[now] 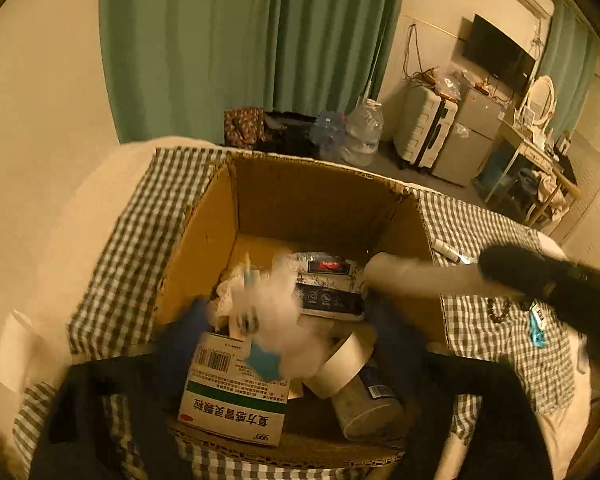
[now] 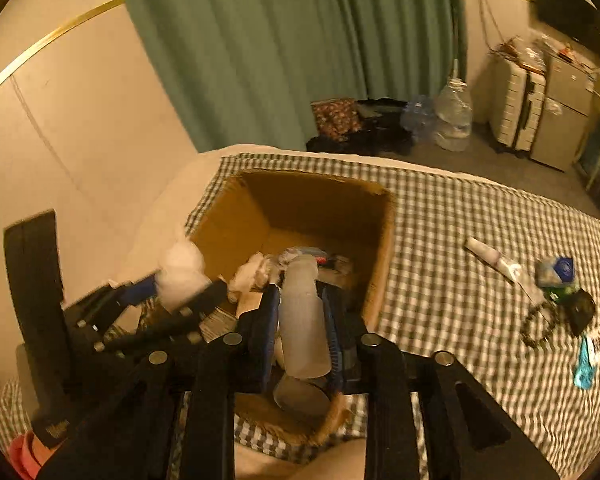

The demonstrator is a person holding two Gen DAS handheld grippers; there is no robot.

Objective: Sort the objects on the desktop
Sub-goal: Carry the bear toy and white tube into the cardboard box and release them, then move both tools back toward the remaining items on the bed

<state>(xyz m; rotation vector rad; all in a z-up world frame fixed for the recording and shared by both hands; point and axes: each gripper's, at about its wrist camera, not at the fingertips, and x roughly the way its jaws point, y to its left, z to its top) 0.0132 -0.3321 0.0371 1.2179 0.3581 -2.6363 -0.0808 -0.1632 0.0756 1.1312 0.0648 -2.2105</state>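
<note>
An open cardboard box (image 1: 216,236) stands on the checked cloth; it also shows in the right wrist view (image 2: 382,256). It holds a green-and-white medicine box (image 1: 236,400), a tape roll (image 1: 346,362), a patterned packet (image 1: 328,284) and crumpled tissue. My left gripper (image 1: 288,332) hangs over the box with its blue fingers apart; a blurred white wad (image 1: 276,312) with a blue star-shaped piece is between them, and I cannot tell if it is held. The same wad (image 2: 182,270) shows at the left gripper's tips in the right wrist view. My right gripper (image 2: 300,320) is shut on a translucent white bottle (image 2: 304,320) above the box.
On the cloth to the right of the box lie a white tube (image 2: 494,260), a blue-and-white packet (image 2: 556,270), a dark bead bracelet (image 2: 540,326), a black item (image 2: 582,310) and a turquoise tag (image 2: 586,362). Green curtains, water jugs (image 2: 454,118), a suitcase and a cabinet stand beyond.
</note>
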